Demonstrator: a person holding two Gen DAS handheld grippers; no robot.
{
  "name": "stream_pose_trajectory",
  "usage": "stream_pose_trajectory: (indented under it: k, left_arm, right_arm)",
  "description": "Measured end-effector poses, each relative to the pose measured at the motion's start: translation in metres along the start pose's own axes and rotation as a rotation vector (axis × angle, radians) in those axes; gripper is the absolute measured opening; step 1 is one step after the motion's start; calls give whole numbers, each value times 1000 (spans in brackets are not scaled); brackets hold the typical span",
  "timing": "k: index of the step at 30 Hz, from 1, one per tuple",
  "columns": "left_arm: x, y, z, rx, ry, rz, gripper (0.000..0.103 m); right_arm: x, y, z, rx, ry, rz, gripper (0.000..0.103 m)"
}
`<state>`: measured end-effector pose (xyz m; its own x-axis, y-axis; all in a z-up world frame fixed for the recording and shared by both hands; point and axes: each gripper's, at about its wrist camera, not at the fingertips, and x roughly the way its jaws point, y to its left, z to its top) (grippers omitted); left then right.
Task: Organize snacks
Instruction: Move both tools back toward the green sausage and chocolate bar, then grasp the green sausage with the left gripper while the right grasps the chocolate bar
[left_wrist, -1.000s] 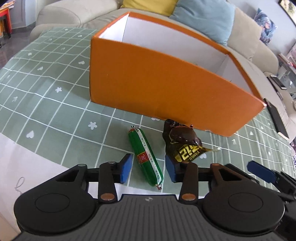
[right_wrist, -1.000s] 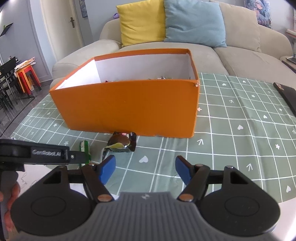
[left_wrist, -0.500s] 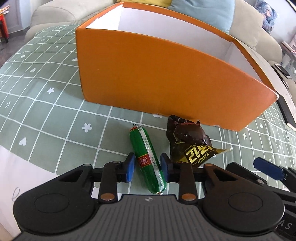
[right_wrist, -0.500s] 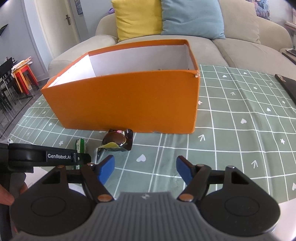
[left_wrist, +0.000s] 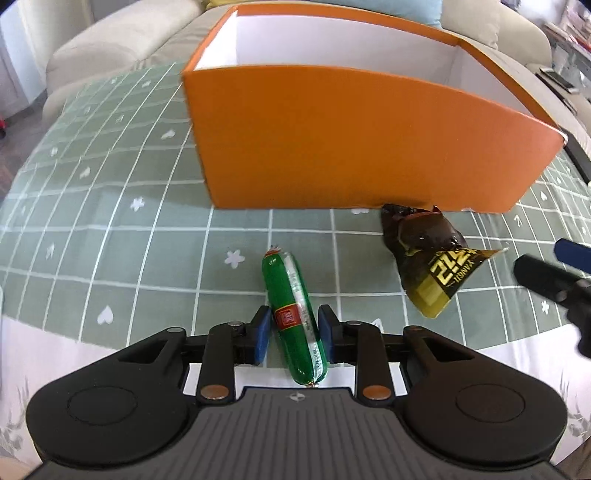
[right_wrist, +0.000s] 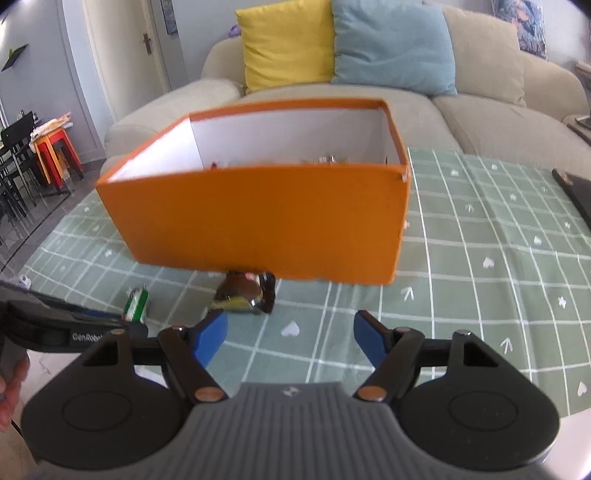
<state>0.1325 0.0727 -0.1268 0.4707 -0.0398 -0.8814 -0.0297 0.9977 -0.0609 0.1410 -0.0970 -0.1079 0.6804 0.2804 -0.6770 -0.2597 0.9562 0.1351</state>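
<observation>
A green sausage stick (left_wrist: 293, 314) with a red label lies between the blue pads of my left gripper (left_wrist: 293, 334), which is shut on it just above the green checked cloth. Its tip also shows in the right wrist view (right_wrist: 136, 302). A dark brown snack packet (left_wrist: 428, 258) with gold print lies to the right, in front of the orange box (left_wrist: 362, 144); it also shows in the right wrist view (right_wrist: 245, 293). My right gripper (right_wrist: 290, 334) is open and empty, hovering right of the packet. The box (right_wrist: 258, 221) holds some snacks at its far wall.
The green checked tablecloth (right_wrist: 498, 240) covers the table, with a white border at the near edge. A beige sofa (right_wrist: 480, 110) with yellow and blue cushions stands behind. A dark flat object (right_wrist: 576, 192) lies at the table's right edge.
My left gripper closed its pads onto the green sausage and swung left, so the brown packet now lies farther right. My right gripper rose slightly and stayed open.
</observation>
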Motion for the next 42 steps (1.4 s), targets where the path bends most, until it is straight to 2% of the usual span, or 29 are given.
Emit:
stream_pose_trajectory:
  k: [3, 5, 8, 11, 14, 16, 20, 21, 23, 32, 42]
  left_arm:
    - [1, 5, -3, -6, -15, -11, 39]
    - [1, 5, -3, -6, -21, -11, 43]
    - [1, 6, -2, -36, -35, -27, 50]
    - [2, 6, -2, -33, -45, -34, 50]
    - [1, 6, -4, -16, -50, -39, 50]
    - [1, 7, -4, -20, -53, -45, 50]
    - [1, 8, -4, -27, -57, -54, 50]
    - [1, 8, -4, -26, -58, -55, 50]
    - [1, 9, -4, -32, -59, -61, 50]
    - [2, 8, -3, -20, -68, -58, 50]
    - [1, 6, -4, 5, -82, -46, 51]
  right_arm:
    - [-5, 5, 9, -17, -25, 9, 74]
    - [-4, 11, 16, -32, -19, 22, 79]
    - [9, 19, 27, -48, 30, 40, 80]
    - [26, 28, 38, -63, 89, 49, 80]
    - [41, 36, 48, -79, 114, 58, 74]
    - [53, 38, 55, -73, 156, 58, 66]
    - [85, 43, 61, -88, 291, 31, 63]
    - [89, 45, 61, -95, 303, 24, 60]
    - [95, 48, 59, -109, 325, 13, 59]
    - [111, 51, 48, -102, 369, -10, 61]
    - [101, 56, 41, -151, 360, -3, 50]
